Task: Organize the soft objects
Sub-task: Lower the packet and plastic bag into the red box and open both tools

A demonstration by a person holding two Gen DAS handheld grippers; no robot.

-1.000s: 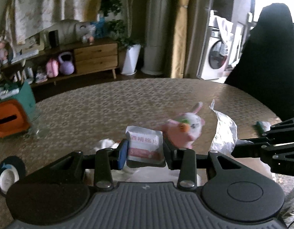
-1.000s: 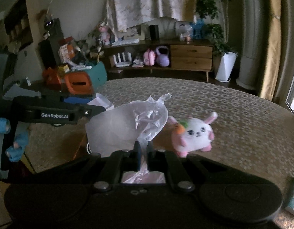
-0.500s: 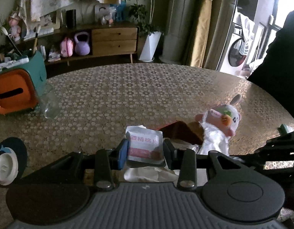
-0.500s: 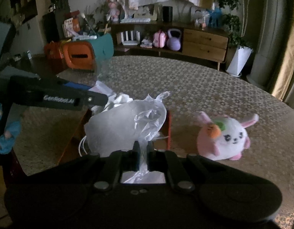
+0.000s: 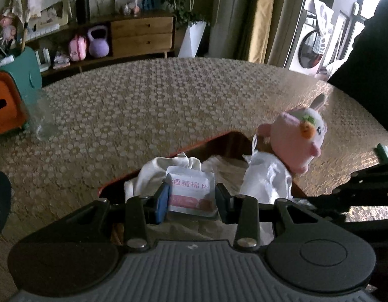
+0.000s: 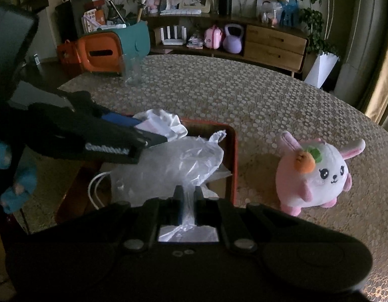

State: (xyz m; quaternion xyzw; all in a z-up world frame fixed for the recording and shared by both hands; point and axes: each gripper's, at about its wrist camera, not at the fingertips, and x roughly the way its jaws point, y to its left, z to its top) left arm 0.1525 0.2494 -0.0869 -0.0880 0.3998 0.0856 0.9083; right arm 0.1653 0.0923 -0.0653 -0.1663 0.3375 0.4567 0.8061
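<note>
Holding a small white packet (image 5: 191, 192) with pink print, my left gripper (image 5: 191, 201) has its two fingers pressed to the packet's sides and hangs over the red-rimmed tray (image 5: 194, 144), pointing toward the table's far edge. Crumpled white cloth (image 5: 153, 173) lies in the tray just beyond the packet. The pink plush bunny (image 5: 298, 139) sits on the table by the tray's right rim.

From my right wrist, the right gripper (image 6: 188, 201) is nearly closed, pinching a clear plastic bag (image 6: 178, 163) that billows above the tray (image 6: 232, 151). My left gripper (image 6: 141, 141) reaches in level from the left, over the tray's far left corner. The bunny (image 6: 317, 173) stands upright on the table, just beside the tray's right rim.
</note>
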